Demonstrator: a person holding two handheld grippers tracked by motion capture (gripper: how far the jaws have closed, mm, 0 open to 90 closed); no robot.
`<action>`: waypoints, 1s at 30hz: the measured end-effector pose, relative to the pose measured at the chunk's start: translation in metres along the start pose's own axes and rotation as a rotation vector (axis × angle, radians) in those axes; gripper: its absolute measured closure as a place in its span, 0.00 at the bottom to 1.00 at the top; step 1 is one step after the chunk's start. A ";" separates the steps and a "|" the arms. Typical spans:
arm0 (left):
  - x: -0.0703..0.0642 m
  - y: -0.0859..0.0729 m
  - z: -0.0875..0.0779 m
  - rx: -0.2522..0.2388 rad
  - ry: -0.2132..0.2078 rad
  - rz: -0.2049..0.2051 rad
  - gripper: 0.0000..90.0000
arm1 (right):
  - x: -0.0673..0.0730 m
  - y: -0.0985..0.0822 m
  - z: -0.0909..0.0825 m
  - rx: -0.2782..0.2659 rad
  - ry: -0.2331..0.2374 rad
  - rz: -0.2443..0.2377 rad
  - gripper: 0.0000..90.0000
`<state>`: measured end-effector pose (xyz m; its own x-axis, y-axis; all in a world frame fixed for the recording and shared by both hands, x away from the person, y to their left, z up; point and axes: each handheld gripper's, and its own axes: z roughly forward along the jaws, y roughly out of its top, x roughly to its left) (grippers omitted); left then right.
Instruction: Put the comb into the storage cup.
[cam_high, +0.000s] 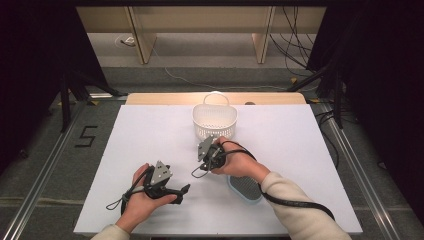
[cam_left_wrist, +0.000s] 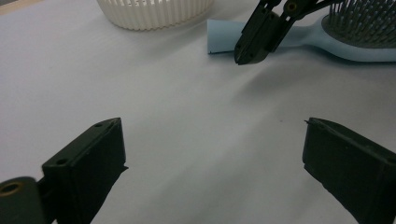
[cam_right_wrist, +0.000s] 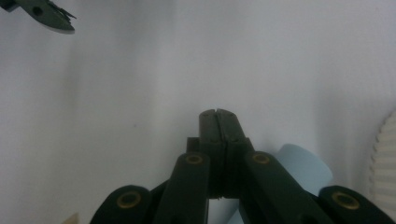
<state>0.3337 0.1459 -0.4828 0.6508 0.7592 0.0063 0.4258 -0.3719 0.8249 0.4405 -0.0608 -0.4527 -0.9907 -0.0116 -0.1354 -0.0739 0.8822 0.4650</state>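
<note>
Left gripper view: hairbrush (cam_left_wrist: 327, 39) flat, handle toward basket (cam_left_wrist: 154, 11).

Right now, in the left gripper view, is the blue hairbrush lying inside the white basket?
No, the blue hairbrush lies flat on the table, outside the white basket and apart from it.

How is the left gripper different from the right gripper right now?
The left gripper has its fingers spread wide apart over bare table, while the right gripper has its fingers pressed together with nothing between them. The left gripper sits near the table's front edge; the right gripper hangs just above the blue hairbrush handle, near the white basket. Both are black, hand-held and empty.
</note>
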 end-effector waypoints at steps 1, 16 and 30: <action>0.000 0.000 0.000 0.000 0.000 0.000 0.06 | 0.000 0.001 0.002 0.007 0.000 -0.002 1.00; -0.001 0.000 0.000 0.002 0.001 0.011 0.06 | -0.005 0.000 0.017 0.084 0.011 -0.004 1.00; -0.001 0.000 0.000 -0.005 -0.002 0.009 0.07 | -0.016 -0.010 0.012 0.111 -0.004 0.045 1.00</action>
<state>0.3333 0.1450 -0.4831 0.6557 0.7549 0.0122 0.4173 -0.3758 0.8274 0.4581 -0.0639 -0.4653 -0.9922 0.0311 -0.1205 -0.0159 0.9287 0.3706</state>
